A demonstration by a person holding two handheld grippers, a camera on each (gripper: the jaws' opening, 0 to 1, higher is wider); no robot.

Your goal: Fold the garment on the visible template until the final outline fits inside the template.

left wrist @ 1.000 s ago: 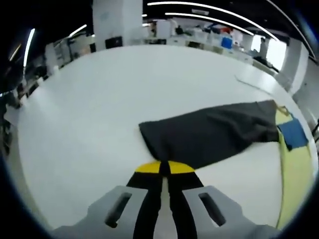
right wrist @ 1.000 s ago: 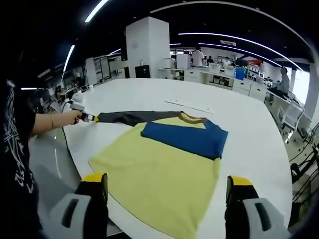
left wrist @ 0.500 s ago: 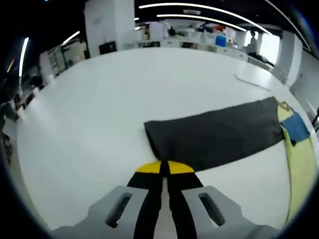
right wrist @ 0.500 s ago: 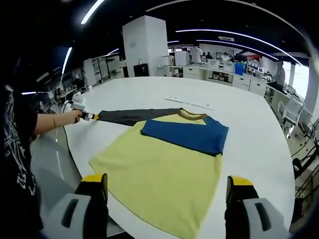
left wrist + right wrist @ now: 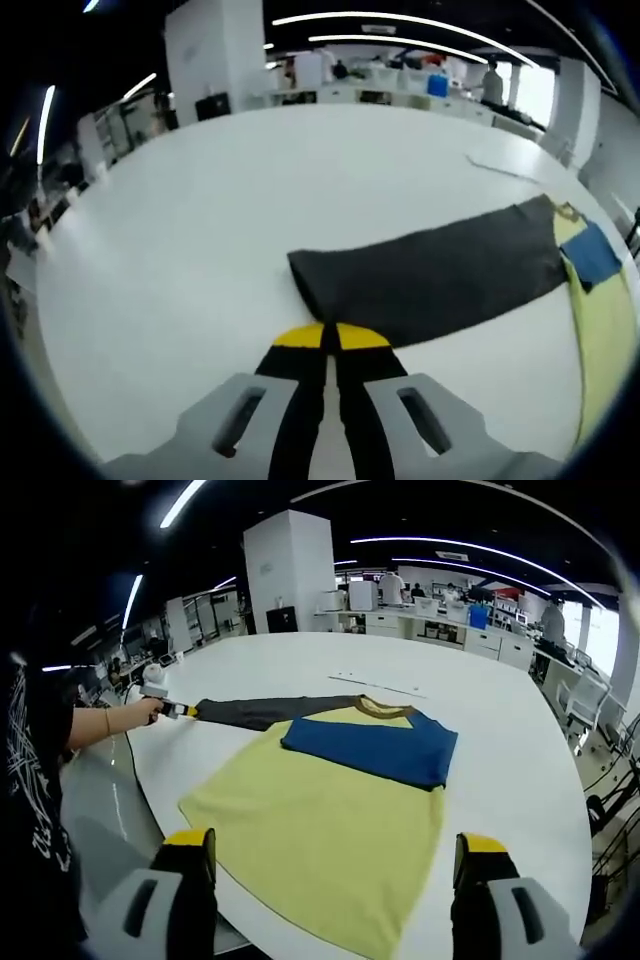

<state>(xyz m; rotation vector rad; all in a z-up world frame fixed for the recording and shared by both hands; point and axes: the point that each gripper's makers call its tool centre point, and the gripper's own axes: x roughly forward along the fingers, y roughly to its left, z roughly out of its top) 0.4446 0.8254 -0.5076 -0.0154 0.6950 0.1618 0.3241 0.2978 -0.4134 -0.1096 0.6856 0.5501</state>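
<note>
A yellow garment (image 5: 320,820) lies flat on the white round table (image 5: 500,720). Its blue sleeve (image 5: 372,745) is folded across the chest. Its dark grey sleeve (image 5: 270,712) stretches straight out to the left. My left gripper (image 5: 330,336) is shut on the cuff edge of that dark sleeve (image 5: 430,275), and in the right gripper view it (image 5: 170,709) sits at the sleeve's tip in a person's hand (image 5: 135,717). My right gripper (image 5: 336,842) hovers open over the hem's near edge, holding nothing. The yellow body (image 5: 605,340) and blue sleeve (image 5: 592,253) show at the far right.
A thin pale strip (image 5: 380,685) lies on the table beyond the collar. The table's near edge (image 5: 150,780) curves past the person's dark shirt (image 5: 30,780). Desks and a white pillar (image 5: 290,570) stand behind.
The dark sleeve has been drawn flatter and straighter, its wrinkles near the shoulder gone. The right gripper has stayed where it was, still open.
</note>
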